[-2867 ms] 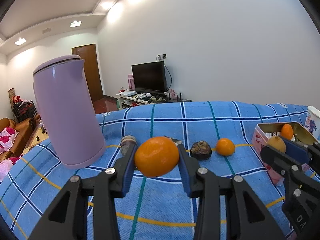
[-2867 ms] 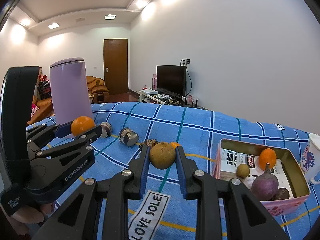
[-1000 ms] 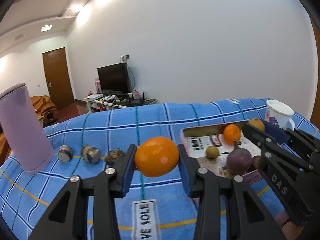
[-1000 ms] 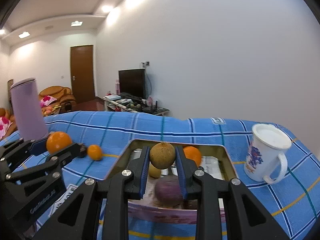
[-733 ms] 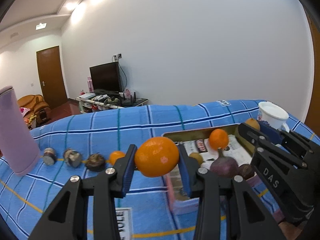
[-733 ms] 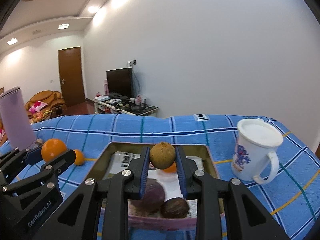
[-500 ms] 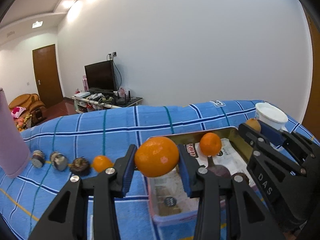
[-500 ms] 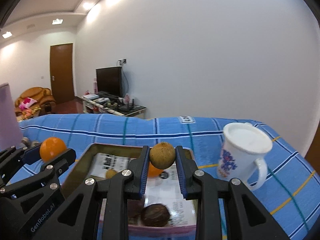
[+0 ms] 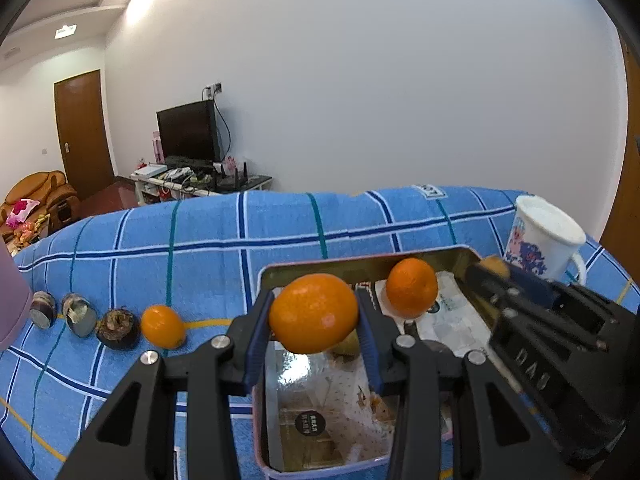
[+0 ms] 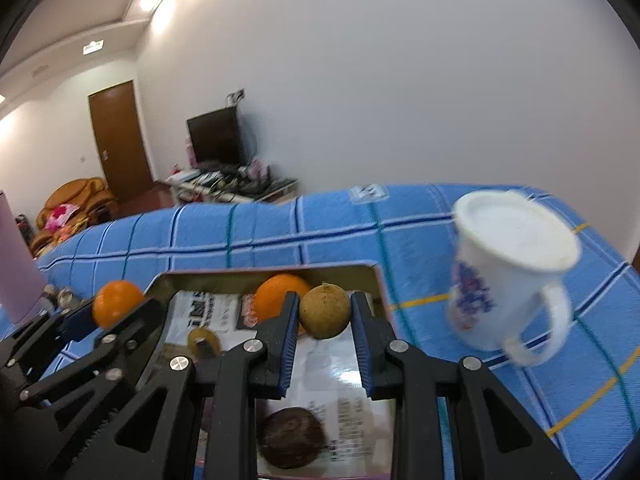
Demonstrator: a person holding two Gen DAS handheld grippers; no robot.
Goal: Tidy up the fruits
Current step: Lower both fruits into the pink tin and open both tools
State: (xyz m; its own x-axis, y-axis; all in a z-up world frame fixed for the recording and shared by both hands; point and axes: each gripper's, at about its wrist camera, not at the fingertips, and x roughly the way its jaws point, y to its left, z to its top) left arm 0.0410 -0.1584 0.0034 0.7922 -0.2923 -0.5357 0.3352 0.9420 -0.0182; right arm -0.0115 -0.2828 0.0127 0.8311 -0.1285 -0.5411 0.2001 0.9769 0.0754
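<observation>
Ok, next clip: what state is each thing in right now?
left gripper: shut on the orange, above the tin
right gripper: shut on the brown fruit, above the tin
tin: open, holds fruit
mug: upright on the cloth
small orange: on the cloth, outside the tin

At the start both grippers hang over the open blue cloth (image 9: pixel 200 248), close to the purple kettle (image 9: pixel 12 304) and well apart from the tin box (image 9: pixel 424 254). Now they are above the tin box. The left gripper (image 9: pixel 314 320) brings its big orange (image 9: pixel 313 318) over the near left part of the box — the kettle is now only a strip at the left edge of the left wrist view. The right gripper (image 10: pixel 325 318) brings its brown round fruit (image 10: pixel 325 310) over the middle of the box, just in front of the orange lying inside (image 10: pixel 280 294). The white mug (image 10: pixel 508 276) beside the box now appears much nearer — and blurred.
</observation>
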